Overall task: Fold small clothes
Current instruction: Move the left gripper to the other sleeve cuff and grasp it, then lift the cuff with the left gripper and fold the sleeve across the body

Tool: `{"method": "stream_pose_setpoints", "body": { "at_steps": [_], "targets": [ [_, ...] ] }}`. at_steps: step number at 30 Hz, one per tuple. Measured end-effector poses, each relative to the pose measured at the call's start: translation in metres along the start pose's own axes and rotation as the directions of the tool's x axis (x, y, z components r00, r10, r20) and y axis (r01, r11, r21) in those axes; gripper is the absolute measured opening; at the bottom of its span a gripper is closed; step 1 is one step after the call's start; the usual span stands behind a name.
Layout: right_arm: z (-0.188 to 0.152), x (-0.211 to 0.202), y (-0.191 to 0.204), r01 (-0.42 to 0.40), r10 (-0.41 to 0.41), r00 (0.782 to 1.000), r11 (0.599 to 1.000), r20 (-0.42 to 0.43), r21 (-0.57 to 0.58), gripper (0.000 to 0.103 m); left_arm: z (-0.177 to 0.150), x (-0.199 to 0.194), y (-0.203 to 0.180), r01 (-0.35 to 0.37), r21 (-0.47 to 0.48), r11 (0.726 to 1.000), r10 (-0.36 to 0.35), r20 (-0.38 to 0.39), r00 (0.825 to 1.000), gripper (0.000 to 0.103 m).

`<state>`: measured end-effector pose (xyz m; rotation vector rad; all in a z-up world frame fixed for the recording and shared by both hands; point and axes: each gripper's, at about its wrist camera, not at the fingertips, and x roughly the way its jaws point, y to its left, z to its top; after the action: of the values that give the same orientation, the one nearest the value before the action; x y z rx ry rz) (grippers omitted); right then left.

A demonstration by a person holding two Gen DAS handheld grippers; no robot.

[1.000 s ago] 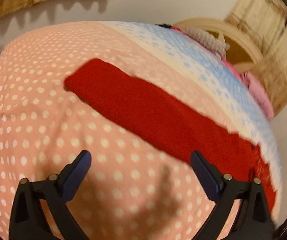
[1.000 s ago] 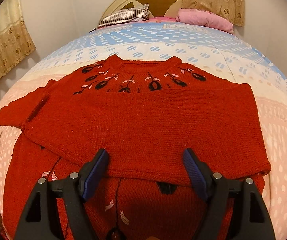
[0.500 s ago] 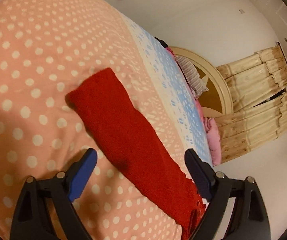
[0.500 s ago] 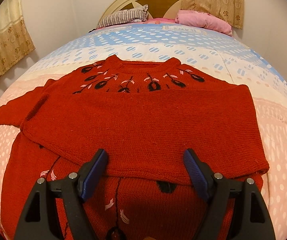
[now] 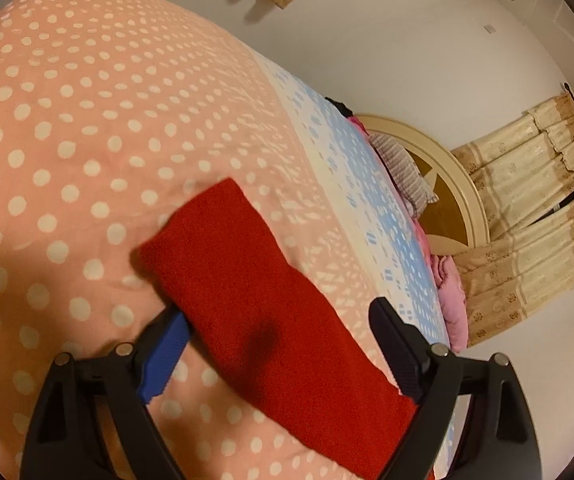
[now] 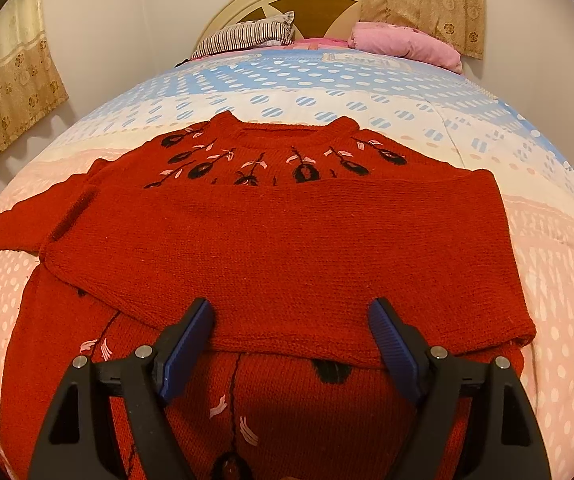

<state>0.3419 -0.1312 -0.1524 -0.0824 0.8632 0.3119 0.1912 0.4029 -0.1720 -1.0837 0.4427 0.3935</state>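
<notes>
A red knitted sweater (image 6: 279,240) with black and pink flowers lies flat on the bed, one sleeve folded across its chest. My right gripper (image 6: 291,328) is open just above the lower edge of that folded sleeve. The other sleeve (image 5: 255,304) stretches out over the pink dotted bedspread in the left wrist view. My left gripper (image 5: 279,332) is open and straddles this sleeve, its left finger (image 5: 163,360) tucked at the sleeve's edge, the cuff beyond the tips.
The bedspread (image 5: 67,140) is pink with white dots, turning white and blue toward the headboard (image 6: 311,4). A striped pillow (image 6: 243,38) and a pink pillow (image 6: 403,42) lie at the head. Curtains (image 6: 3,92) hang on the left wall.
My left gripper has turned and moved onto the outstretched sleeve, which now lies between its fingers. My right gripper has barely moved.
</notes>
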Motion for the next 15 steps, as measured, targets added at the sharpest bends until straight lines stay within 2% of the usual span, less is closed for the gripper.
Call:
{"method": "stream_pose_setpoints", "body": {
  "at_steps": [3,4,6,8,9,11,15],
  "targets": [
    [0.0,0.0,0.0,0.0,0.0,1.0,1.0,0.0,0.0,0.082,0.002,0.001,-0.002,-0.01,0.01,1.0,0.01,0.016,1.0,0.091],
    [0.0,0.0,0.0,-0.001,0.001,1.0,1.0,0.0,0.0,0.082,0.002,0.001,-0.002,-0.01,0.009,1.0,0.01,0.023,1.0,0.088],
    [0.0,0.0,0.0,-0.001,0.001,1.0,1.0,0.0,0.0,0.082,0.003,0.0,-0.001,-0.032,0.013,0.999,0.031,0.026,0.999,0.076],
    [0.0,0.0,0.0,-0.001,0.001,1.0,1.0,0.001,0.001,0.082,0.005,0.0,0.003,-0.032,0.019,0.999,0.031,0.018,0.999,0.051],
    [0.0,0.0,0.0,0.0,0.0,1.0,1.0,0.001,0.0,0.082,0.006,0.0,0.006,-0.034,0.015,0.999,0.034,0.008,0.999,0.045],
    [0.0,0.0,0.0,-0.001,0.001,1.0,1.0,0.002,0.001,0.082,0.008,-0.001,0.013,-0.044,0.012,0.999,0.044,-0.002,0.999,0.017],
    [0.0,0.0,0.0,-0.003,0.003,1.0,1.0,0.002,0.002,0.082,0.009,-0.007,0.015,-0.04,0.029,0.999,0.04,-0.005,0.999,0.008]
  ]
}}
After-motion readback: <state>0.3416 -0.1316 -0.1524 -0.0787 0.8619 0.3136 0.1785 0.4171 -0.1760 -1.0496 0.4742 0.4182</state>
